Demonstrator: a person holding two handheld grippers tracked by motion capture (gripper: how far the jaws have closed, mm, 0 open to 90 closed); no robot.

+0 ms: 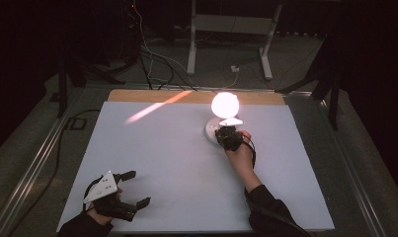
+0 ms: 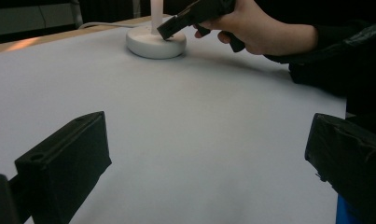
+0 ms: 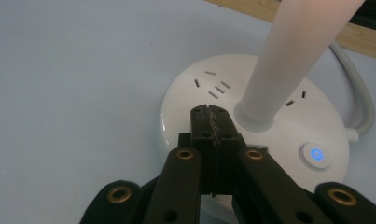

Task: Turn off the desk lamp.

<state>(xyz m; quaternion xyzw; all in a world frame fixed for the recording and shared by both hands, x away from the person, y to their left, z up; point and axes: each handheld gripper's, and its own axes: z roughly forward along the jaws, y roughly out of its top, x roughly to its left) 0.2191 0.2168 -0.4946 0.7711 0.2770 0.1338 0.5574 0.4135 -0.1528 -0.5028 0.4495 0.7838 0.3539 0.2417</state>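
A white lamp stands at the back of the table, its globe (image 1: 225,104) glowing brightly above a round white base (image 1: 211,129). My right gripper (image 1: 227,136) is shut with nothing in it, its tips resting on or just above the base (image 3: 251,93) beside the lamp's stem (image 3: 293,56). A power button (image 3: 316,155) glows blue on the base, right of the jaws. The right gripper (image 3: 212,114) has its jaws pressed together. My left gripper (image 1: 139,187) stays open at the table's near left corner, jaws wide apart over bare tabletop (image 2: 206,158). The left gripper view shows the base (image 2: 155,43) and the right gripper (image 2: 190,18) far off.
The white table sheet (image 1: 177,158) spreads between the two grippers. A white cable (image 3: 360,105) leaves the base toward the wooden back edge (image 1: 186,96). Behind the table stand a white frame (image 1: 231,34) and loose cables on the floor.
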